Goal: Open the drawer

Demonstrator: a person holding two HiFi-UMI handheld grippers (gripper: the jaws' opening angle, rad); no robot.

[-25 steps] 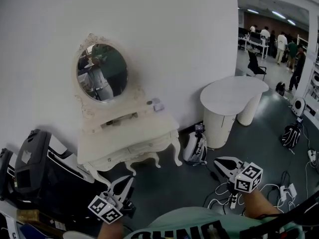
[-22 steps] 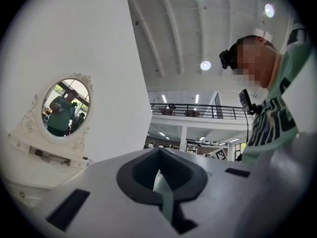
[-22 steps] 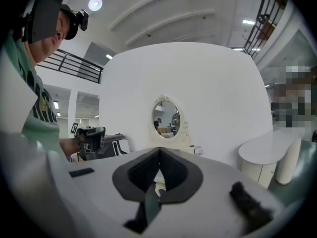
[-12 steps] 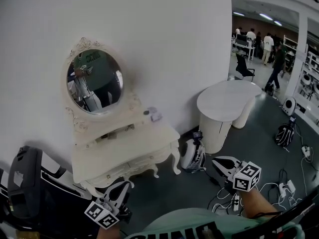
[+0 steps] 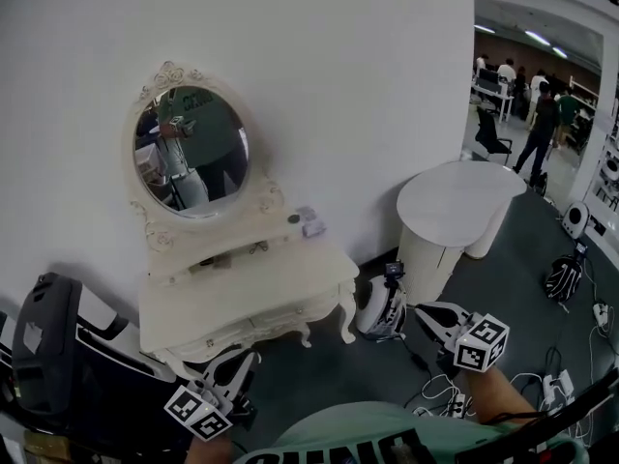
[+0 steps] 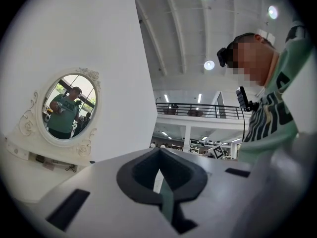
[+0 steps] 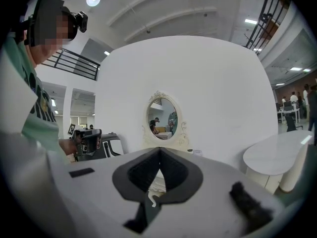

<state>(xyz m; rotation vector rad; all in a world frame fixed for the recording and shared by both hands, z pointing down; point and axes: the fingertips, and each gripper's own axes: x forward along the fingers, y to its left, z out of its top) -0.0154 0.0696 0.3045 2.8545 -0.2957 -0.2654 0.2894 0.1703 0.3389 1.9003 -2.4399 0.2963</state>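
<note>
Two grippers hang apart from the white dressing table (image 5: 253,280), its drawer (image 5: 263,316) shut: left gripper (image 5: 240,360) and right gripper (image 5: 426,311), jaws closed together, empty.

White dressing table (image 5: 253,284) stands against the wall, carrying an oval mirror (image 5: 191,150) in an ornate frame. Drawer (image 5: 259,321) in the front apron sits flush, closed. A small pale object (image 5: 310,224) rests on the upper shelf, right end. Left gripper (image 5: 250,354) is held low before the table's left leg, clear of it. Right gripper (image 5: 423,313) is held well to the right, over the floor cables (image 5: 435,391). Round white table (image 5: 460,201) stands beyond.
</note>
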